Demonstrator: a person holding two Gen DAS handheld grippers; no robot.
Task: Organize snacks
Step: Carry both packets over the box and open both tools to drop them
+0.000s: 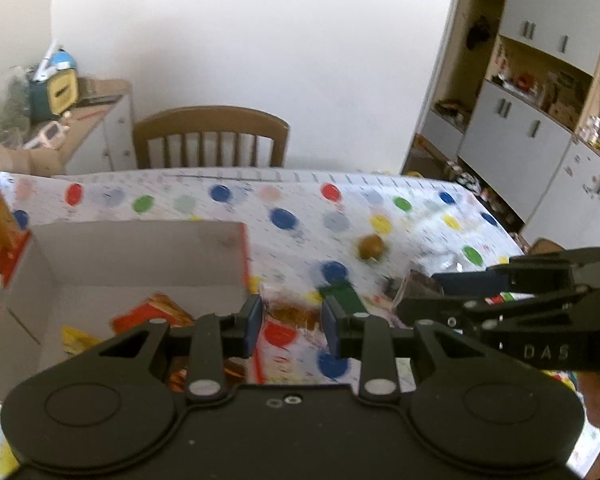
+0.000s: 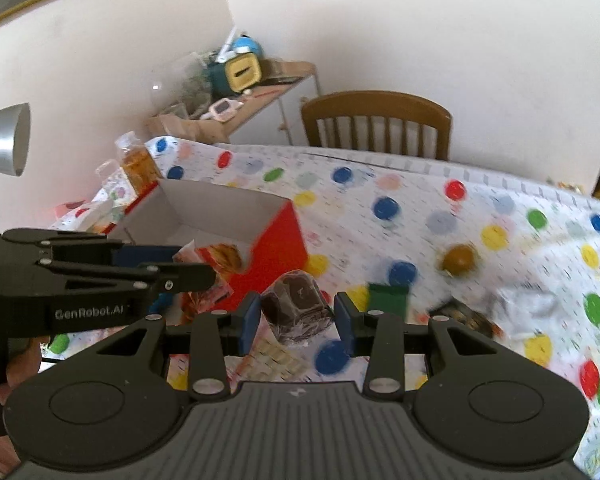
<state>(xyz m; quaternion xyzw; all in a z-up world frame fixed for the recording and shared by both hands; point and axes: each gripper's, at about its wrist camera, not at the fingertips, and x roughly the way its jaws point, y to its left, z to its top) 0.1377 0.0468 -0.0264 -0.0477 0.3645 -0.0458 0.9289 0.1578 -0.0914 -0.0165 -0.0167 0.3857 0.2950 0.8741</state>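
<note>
While both tools hover over the tabletop with its dotted cloth, the step in hand looks like picking up loose snacks for the box.

The box, red outside and white inside, sits ahead and to the left of the right tool, and directly ahead-left of the left tool. It already holds a few packets on its floor, so I judge the sorting partly done.

The right tool has its jaws apart, empty, with a dark wrapped cake lying between and just beyond the pads; whether the pads touch it I cannot tell. The left tool is likewise spread, holding nothing, above a clear-wrapped brown snack just right of the box wall.

Beyond the right tool's right pad lies a green packet, and further ahead to the right a round brown snack. More wrapped pieces lie to the right, blurred.

Next, I think, the right tool needs to settle around the cake, close gently since the wrap looks soft, then carry it left over the box rim.

A wooden chair stands at the far edge; a cluttered side table lies to the left, and cupboards to the right of the left tool.
</note>
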